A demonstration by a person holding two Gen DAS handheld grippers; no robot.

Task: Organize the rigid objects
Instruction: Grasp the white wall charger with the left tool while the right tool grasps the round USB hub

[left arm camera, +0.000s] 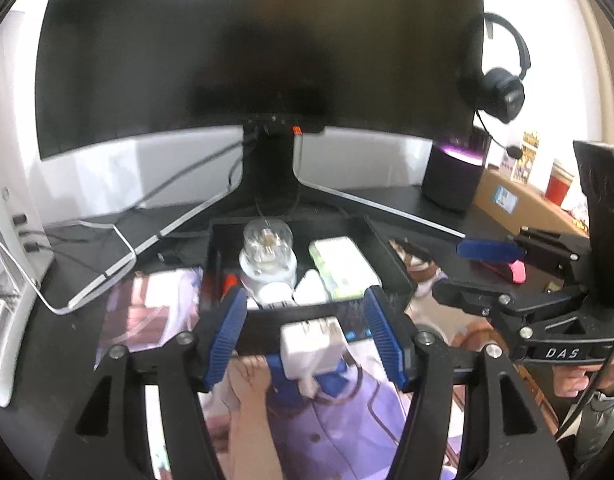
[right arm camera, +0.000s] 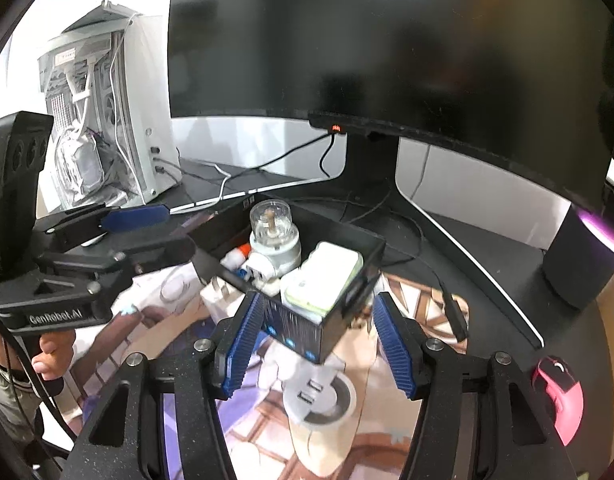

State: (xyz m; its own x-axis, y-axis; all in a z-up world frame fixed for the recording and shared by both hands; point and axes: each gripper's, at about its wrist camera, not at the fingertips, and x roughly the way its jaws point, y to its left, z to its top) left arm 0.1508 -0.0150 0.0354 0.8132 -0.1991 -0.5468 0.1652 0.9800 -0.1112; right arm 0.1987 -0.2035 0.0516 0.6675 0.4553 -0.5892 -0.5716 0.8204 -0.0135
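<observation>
A black open box point(left arm camera: 391, 264) sits on the printed desk mat point(left arm camera: 339, 432) in front of the monitor stand. Inside are a clear bulb on a white base point(left arm camera: 267, 256), a white and green power bank point(left arm camera: 343, 268) and small white plugs point(left arm camera: 291, 294). A white charger plug point(left arm camera: 311, 346) lies on the mat just before the box, between the fingers of my open left gripper point(left arm camera: 305, 338). My right gripper point(right arm camera: 318, 340) is open around the near corner of the box point(right arm camera: 363, 276). The charger point(right arm camera: 218, 295) shows left of the box there.
A large dark monitor point(left arm camera: 259, 52) stands behind the box. A black speaker point(left arm camera: 453, 178) and headset point(left arm camera: 501, 88) are at right. A white PC case point(right arm camera: 107, 120) is at left. A pink mouse point(right arm camera: 561, 392) and a white hub point(right arm camera: 319, 396) lie near my right gripper.
</observation>
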